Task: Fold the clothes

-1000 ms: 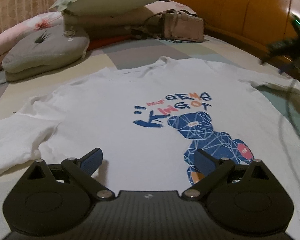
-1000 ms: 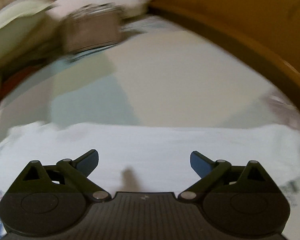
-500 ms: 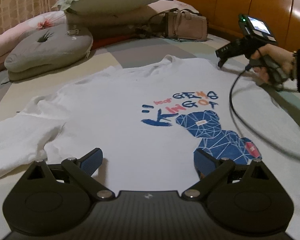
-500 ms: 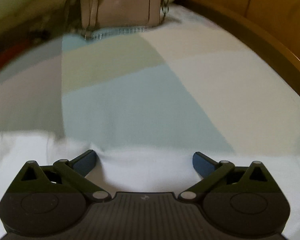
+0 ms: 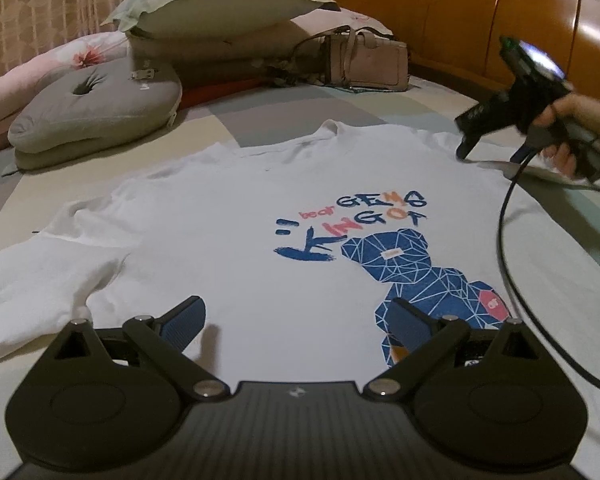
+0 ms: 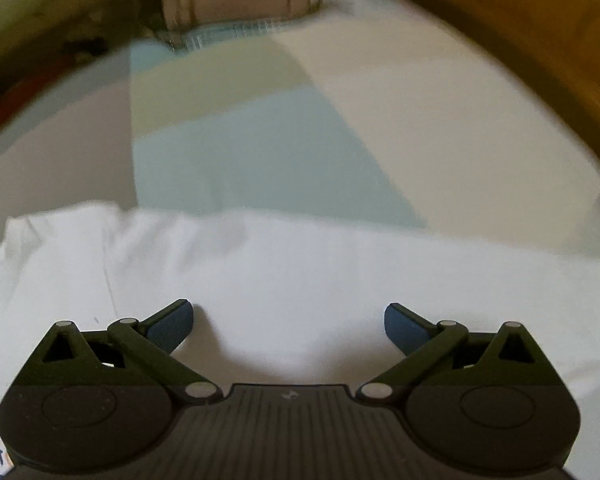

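Jaws of both grippers gape wide, holding nothing, above the smooth white T-shirt (image 5: pixel 228 248), apparently cotton.

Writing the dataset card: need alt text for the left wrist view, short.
A white T-shirt with a blue bear print lies flat on a bed, the open left tool over its hem. The right tool, hand-held, points at the far shoulder; pillows and a handbag sit behind.

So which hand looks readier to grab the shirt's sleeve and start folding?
The right gripper, probably. It sits open low over the T-shirt at its right sleeve. The left gripper, also open, sits at the bottom hem, away from the left sleeve.
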A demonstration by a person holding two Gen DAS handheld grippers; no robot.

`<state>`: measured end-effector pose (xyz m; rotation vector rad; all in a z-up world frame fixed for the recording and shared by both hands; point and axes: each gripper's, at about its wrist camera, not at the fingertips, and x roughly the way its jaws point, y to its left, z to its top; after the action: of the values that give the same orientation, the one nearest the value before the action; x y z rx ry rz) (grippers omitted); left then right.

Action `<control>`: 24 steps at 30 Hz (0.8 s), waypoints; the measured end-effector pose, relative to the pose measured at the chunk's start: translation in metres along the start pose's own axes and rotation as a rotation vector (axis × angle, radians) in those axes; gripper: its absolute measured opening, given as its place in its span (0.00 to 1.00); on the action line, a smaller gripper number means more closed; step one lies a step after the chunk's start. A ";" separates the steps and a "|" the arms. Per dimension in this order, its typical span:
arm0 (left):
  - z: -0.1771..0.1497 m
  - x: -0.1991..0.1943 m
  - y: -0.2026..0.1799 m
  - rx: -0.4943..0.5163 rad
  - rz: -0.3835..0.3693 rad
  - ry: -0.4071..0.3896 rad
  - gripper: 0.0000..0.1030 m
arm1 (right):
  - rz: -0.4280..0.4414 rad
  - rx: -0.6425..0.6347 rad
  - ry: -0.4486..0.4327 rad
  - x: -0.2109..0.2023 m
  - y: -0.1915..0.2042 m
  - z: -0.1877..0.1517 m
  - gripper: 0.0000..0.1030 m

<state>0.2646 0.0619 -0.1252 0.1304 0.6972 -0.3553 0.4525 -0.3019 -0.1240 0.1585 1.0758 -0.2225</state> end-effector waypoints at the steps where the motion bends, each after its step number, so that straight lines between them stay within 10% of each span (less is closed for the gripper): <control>1: 0.000 0.001 0.001 -0.002 0.003 0.001 0.95 | -0.012 -0.008 -0.027 0.003 0.003 0.003 1.00; 24: 0.002 0.001 0.012 -0.037 0.021 -0.007 0.95 | 0.080 -0.171 -0.158 0.021 0.069 0.018 1.00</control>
<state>0.2711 0.0720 -0.1243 0.1016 0.6945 -0.3225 0.4949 -0.2421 -0.1324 0.0299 0.9247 -0.0692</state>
